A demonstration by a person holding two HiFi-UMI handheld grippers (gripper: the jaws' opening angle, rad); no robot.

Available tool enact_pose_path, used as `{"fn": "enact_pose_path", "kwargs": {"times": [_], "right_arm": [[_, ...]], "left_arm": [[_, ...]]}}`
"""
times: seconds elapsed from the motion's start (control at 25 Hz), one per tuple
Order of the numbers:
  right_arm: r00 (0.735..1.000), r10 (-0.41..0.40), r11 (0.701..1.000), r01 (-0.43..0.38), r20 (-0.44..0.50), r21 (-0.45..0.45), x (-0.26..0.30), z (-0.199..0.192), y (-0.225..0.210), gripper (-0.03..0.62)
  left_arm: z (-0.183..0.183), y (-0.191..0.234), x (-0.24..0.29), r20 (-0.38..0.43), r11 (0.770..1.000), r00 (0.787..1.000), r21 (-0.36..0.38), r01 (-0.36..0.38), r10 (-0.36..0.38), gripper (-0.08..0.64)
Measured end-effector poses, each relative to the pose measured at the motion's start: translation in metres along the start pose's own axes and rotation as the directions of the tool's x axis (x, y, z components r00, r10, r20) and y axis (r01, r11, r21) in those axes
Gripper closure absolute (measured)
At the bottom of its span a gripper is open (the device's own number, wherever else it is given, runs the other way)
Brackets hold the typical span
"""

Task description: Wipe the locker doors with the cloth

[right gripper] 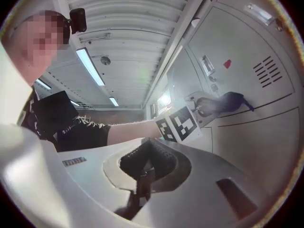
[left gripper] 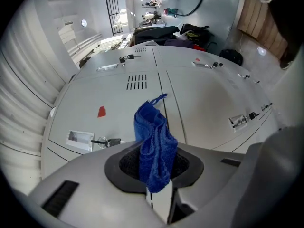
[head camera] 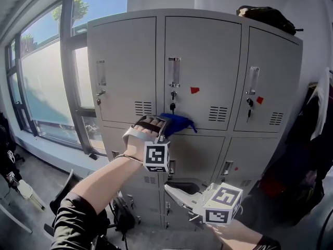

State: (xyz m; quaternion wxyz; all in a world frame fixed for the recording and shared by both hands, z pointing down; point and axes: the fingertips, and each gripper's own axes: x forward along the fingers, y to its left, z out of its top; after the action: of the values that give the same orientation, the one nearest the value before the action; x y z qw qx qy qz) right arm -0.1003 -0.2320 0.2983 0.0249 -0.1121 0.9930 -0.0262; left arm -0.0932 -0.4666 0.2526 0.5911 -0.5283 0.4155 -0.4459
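Left gripper (head camera: pixel 158 124) (left gripper: pixel 154 167): raised to the locker (head camera: pixel 130 61), at the lower edge of the middle upper door (head camera: pixel 205 51) (left gripper: pixel 114 96), close to that door's lower left corner. Its fingers (left gripper: pixel 190 163) are clamped on the blue cloth (head camera: pixel 179 123) (left gripper: pixel 154 141). The cloth stands out past the fingertips in a bunched fold and meets the door face beside the seam with the next door; how firmly it presses cannot be told.

Right gripper (head camera: pixel 176 192) (right gripper: pixel 145 163): held lower, in front of the bottom row of doors and well apart from the cloth. Its fingers are together with nothing between them.

On the middle upper door: a key (head camera: pixel 173 107) hanging in the lock, a red mark (head camera: pixel 194 90) beside it, vent slots (head camera: pixel 218 113) near the lower right corner.

A dark bag (head camera: pixel 266 17) lies on the locker top at the right edge
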Motion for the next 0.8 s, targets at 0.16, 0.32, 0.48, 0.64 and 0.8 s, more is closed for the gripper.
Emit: {"fn": "enact_pose_path", "kwargs": {"times": [0.16, 0.32, 0.48, 0.64, 0.8], "right_arm": [[1.0, 0.0, 1.0, 0.0, -0.005, 0.011, 0.0, -0.005, -0.001, 0.586], [1.0, 0.009, 1.0, -0.009, -0.003, 0.025, 0.0, -0.005, 0.001, 0.586], [1.0, 0.009, 1.0, -0.009, 0.015, 0.027, -0.006, -0.002, 0.001, 0.586], [0.999, 0.012, 1.0, -0.012, 0.029, 0.026, -0.01, 0.0, -0.001, 0.586], [0.999, 0.014, 1.0, -0.015, 0.046, 0.022, -0.016, 0.004, -0.003, 0.586]], "left_arm": [[0.005, -0.021, 0.001, 0.012, 0.999, 0.999, 0.006, 0.038, -0.038, 0.468], [0.01, -0.034, -0.004, 0.029, 0.997, 0.996, 0.006, 0.083, -0.083, 0.468], [0.026, 0.008, -0.022, 0.082, 0.998, 0.995, -0.028, 0.062, -0.059, 0.468], [0.042, 0.088, -0.04, 0.112, 0.999, 0.993, -0.011, -0.031, 0.032, 0.468], [0.051, 0.181, -0.044, 0.105, 0.987, 0.981, -0.008, -0.162, 0.162, 0.468]]}}
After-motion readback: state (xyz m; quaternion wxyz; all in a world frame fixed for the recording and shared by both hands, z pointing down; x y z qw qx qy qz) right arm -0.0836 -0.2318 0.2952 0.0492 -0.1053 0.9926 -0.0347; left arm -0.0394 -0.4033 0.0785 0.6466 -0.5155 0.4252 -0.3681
